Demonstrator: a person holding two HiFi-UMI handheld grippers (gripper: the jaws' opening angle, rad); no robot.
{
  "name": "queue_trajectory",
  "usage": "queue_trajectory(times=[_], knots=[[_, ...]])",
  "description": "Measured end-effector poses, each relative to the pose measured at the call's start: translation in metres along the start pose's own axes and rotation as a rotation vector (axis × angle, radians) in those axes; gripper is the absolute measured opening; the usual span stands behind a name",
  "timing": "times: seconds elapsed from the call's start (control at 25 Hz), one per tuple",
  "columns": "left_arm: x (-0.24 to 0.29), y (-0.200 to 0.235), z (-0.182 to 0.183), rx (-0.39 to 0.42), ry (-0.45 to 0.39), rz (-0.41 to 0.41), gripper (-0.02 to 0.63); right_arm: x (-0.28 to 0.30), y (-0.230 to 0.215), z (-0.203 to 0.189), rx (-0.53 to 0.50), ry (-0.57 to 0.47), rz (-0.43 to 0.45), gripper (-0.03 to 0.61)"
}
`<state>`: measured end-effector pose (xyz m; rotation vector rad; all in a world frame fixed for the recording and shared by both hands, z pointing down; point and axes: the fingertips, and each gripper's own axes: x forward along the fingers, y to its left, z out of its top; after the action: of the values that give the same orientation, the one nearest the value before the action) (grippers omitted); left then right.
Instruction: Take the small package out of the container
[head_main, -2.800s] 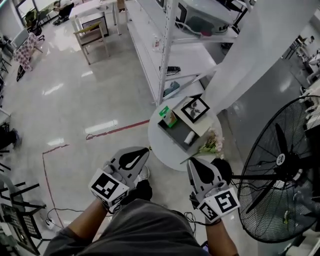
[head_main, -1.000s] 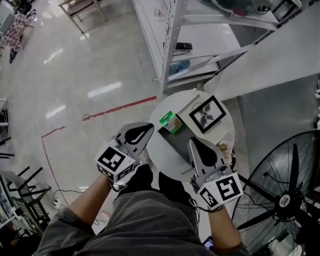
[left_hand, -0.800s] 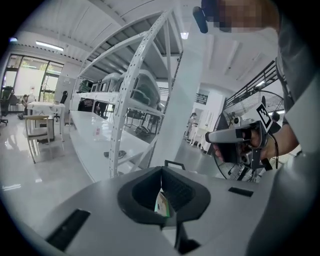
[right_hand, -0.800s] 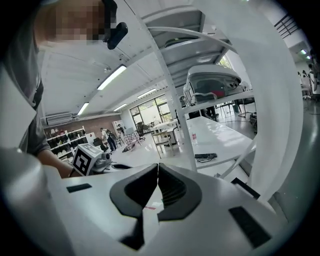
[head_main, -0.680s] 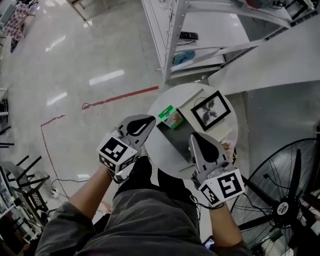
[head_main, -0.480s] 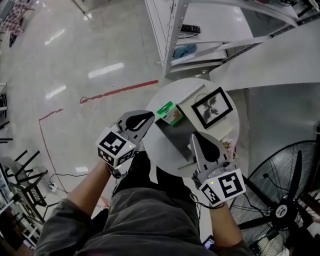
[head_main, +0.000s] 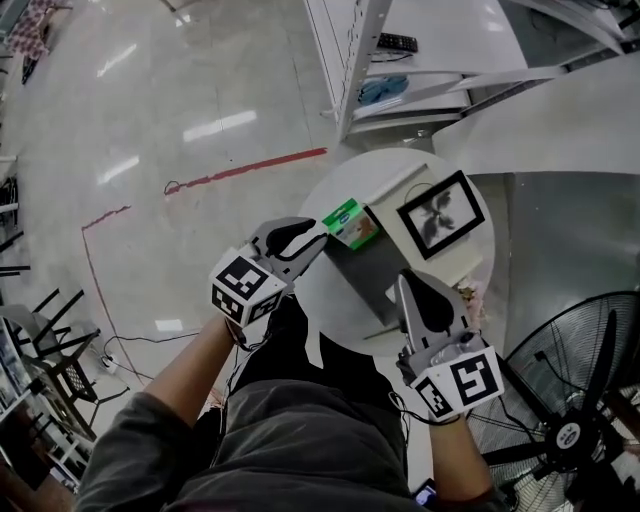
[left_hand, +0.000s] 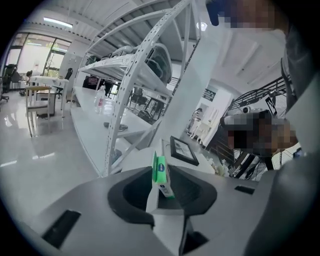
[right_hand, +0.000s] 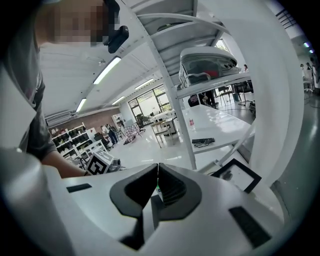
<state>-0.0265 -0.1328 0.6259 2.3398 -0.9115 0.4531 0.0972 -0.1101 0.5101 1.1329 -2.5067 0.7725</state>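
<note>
Progress stands at the reach: nothing is lifted yet. The green small package (head_main: 350, 223) stands at the far left corner of the grey container (head_main: 372, 278), apparently still inside it. The left hand-held gripper (head_main: 320, 232) points at it from just beside, jaws opening, with the package in the gap but unpinched. The right hand-held gripper (head_main: 407, 277) hovers near the container's near end, jaws pressed together and empty. Gripping and lifting out remain. The round white counter (head_main: 325, 300) also carries a framed picture (head_main: 441, 212). Around it are glossy floor (head_main: 150, 120), white shelving (head_main: 365, 50) and a fan (head_main: 580, 420).
</note>
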Motion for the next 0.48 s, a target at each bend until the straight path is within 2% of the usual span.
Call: queue_trajectory(times=[0.2, 0.48], knots=[[0.014, 0.003, -0.019, -0.077, 0.025, -0.062, 0.19, -0.002, -0.003, -0.011, 0.008, 0.021, -0.007, 0.023], [0.03, -0.001, -0.024, -0.082, 0.054, -0.128, 0.196, 0.0, -0.007, -0.024, 0.022, 0.047, -0.011, 0.023]])
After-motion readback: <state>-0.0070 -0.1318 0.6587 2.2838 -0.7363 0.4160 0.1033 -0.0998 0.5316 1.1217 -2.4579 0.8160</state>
